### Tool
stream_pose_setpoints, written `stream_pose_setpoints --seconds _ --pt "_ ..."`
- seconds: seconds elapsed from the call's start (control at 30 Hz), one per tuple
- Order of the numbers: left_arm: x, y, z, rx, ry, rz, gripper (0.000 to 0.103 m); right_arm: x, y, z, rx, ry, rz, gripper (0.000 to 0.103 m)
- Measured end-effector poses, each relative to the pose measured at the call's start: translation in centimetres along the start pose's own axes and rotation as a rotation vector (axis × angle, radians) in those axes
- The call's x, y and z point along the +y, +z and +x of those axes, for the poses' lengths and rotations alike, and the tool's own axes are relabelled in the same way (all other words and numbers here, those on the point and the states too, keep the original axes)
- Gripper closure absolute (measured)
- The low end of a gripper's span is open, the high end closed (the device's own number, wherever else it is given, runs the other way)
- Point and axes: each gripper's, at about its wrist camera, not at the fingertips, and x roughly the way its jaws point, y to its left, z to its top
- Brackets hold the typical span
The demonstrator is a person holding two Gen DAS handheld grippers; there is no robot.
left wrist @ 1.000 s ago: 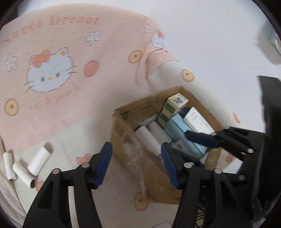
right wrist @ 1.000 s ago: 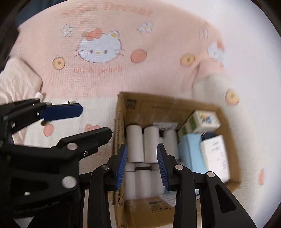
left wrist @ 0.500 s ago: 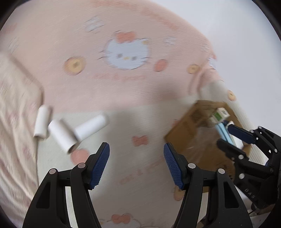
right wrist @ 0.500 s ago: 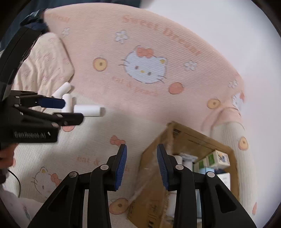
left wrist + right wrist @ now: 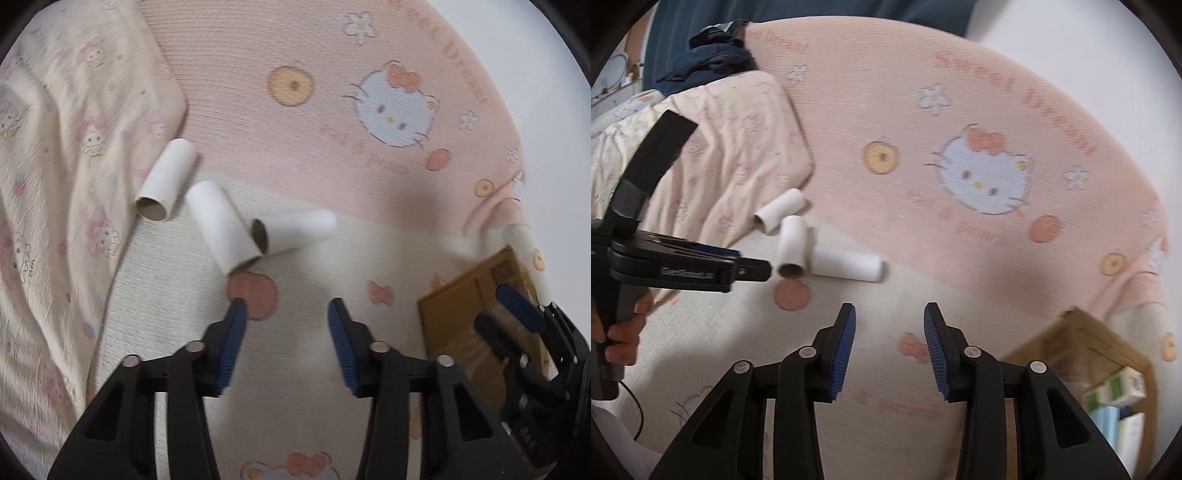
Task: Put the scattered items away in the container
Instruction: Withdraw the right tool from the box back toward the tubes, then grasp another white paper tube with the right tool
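Three white cardboard tubes lie close together on the cream blanket: a far one (image 5: 166,181) (image 5: 779,212), a middle one (image 5: 225,225) (image 5: 792,245) and a right one (image 5: 295,229) (image 5: 849,267). My left gripper (image 5: 286,310) (image 5: 764,267) hovers just short of the middle tube, its jaws closing with nothing between them. My right gripper (image 5: 890,312) (image 5: 506,310) hangs further back and to the right, its jaws opening and empty. The cardboard box (image 5: 465,302) (image 5: 1082,339) stands at the right edge in both views.
A cream printed quilt (image 5: 55,184) (image 5: 720,140) is bunched up left of the tubes. A pink cat-print blanket (image 5: 332,129) covers the far side. Small cartons (image 5: 1115,391) fill the box. A hand (image 5: 620,332) holds the left gripper's handle.
Both grippers swung left and down, away from the box toward the three tubes. The left jaws have narrowed and the right jaws have widened.
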Motion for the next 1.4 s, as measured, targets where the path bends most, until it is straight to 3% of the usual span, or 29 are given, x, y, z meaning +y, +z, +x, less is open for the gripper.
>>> stream_pose_setpoints --seconds 0.07,0.13,0.23,0.33,0.4,0.57,0.67,1.0,1.17,1.27,1.4 --pt "1.0 0.2 0.5 0.004 -0.01 -0.037 0.068 1.0 -0.2 1.1 -0.029 0.03 -0.003 0.044" --pt "2.1 0.5 1.3 0.013 -0.029 -0.092 0.068 1.9 -0.6 2.3 -0.065 0.05 0.009 0.042" --pt "3.7 1.1 2.5 0.017 -0.06 -0.168 0.068 3.1 -1.2 4.8 -0.071 0.104 0.039 0.041" --pt "5.1 1.6 3.5 0.032 -0.074 -0.234 0.059 4.1 -1.5 7.1 -0.06 0.136 0.044 0.041" --pt "5.8 2.0 4.0 0.039 -0.073 -0.257 0.051 4.7 -1.3 8.3 -0.058 0.15 0.042 0.041" --pt "6.7 3.0 5.5 0.056 -0.077 -0.277 0.046 5.6 -0.7 10.9 -0.047 0.196 0.073 0.041" --pt "7.1 3.6 6.3 0.07 -0.084 -0.293 0.046 5.9 -0.8 12.2 -0.022 0.266 0.144 0.041" --pt "7.7 4.1 8.4 0.083 -0.094 -0.334 0.046 5.5 0.3 15.9 0.029 0.33 0.225 0.041" --pt "8.3 4.3 9.6 0.087 -0.14 -0.387 0.046 4.3 0.2 18.4 0.111 0.468 0.337 0.041" --pt "8.5 4.5 10.2 0.086 -0.116 -0.391 0.046 3.9 0.1 18.9 0.113 0.509 0.376 0.041" --pt "8.4 4.6 10.8 0.088 -0.103 -0.378 0.058 4.0 -0.2 19.5 0.11 0.546 0.382 0.041"
